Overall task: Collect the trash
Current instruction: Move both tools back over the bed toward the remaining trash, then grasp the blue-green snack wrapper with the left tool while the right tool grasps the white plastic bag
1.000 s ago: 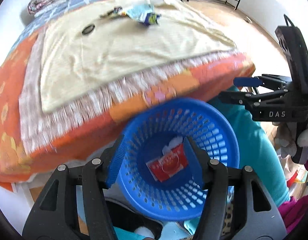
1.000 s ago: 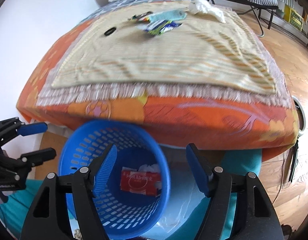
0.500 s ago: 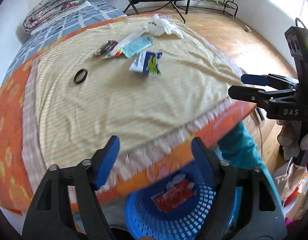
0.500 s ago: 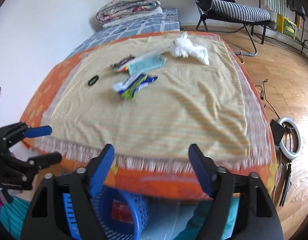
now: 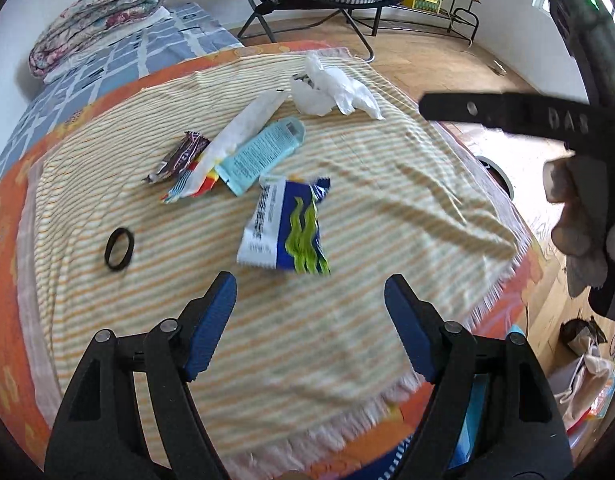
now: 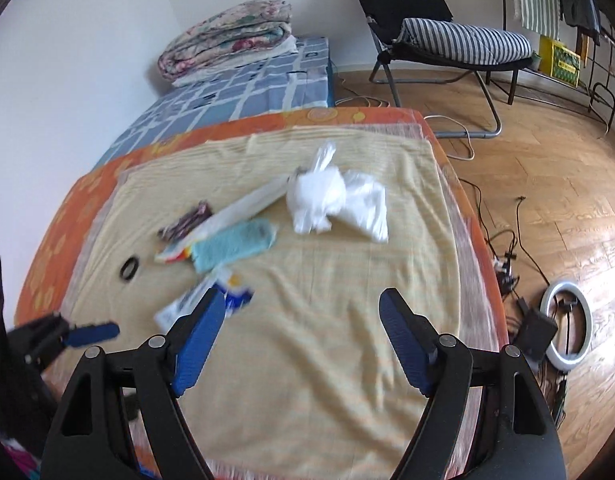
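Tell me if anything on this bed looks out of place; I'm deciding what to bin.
Yes: litter lies on the striped cloth: a blue-and-green wrapper, a light blue packet, a dark wrapper and crumpled white plastic. A black ring lies apart and may not be trash.

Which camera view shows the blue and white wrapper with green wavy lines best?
The left wrist view: there the blue and white wrapper lies whole and fairly sharp on the striped cloth, just ahead of the open left gripper. In the right wrist view it is blurred and partly hidden behind a finger of the open right gripper.
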The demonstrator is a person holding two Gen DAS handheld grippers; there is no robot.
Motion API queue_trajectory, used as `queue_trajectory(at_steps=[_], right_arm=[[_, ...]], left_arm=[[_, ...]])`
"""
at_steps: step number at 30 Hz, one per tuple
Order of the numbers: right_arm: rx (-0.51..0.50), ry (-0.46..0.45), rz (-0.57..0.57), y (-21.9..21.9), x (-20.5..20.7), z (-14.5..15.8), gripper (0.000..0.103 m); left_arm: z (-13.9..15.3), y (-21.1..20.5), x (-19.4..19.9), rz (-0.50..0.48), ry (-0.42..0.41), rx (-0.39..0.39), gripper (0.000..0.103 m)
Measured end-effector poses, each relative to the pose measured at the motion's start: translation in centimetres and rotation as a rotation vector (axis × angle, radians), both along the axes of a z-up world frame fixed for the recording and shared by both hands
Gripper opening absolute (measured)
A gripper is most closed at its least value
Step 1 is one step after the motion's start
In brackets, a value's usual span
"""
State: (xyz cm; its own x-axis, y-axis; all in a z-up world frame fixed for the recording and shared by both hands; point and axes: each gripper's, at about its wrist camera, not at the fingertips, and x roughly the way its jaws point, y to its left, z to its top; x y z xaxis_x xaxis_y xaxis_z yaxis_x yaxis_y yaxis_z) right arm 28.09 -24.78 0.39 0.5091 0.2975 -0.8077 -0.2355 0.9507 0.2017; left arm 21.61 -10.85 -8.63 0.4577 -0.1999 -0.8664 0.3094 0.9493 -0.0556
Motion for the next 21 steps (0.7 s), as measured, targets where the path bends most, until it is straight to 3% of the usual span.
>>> queue_trajectory(at_steps=[8,19,21], right_arm=[[0.068,0.060,-0.071,-0.1,6.0,-2.0,0.079],[-0.022,0.067,-0.065,2.3,10.6,-4.5,0.079],[-0.031,0.074,-0.067,2.4,11.1,-5.1,0.079]], left_arm=[[-2.0,0.6,3.6,0.047,0.036,-0.032,0.079],[-4.3,-0.3,6.4,0.035,0.057,-0.044,0.079],[-4.8,-0.5,6.6,0.035,0.063,-0.033,0.071]])
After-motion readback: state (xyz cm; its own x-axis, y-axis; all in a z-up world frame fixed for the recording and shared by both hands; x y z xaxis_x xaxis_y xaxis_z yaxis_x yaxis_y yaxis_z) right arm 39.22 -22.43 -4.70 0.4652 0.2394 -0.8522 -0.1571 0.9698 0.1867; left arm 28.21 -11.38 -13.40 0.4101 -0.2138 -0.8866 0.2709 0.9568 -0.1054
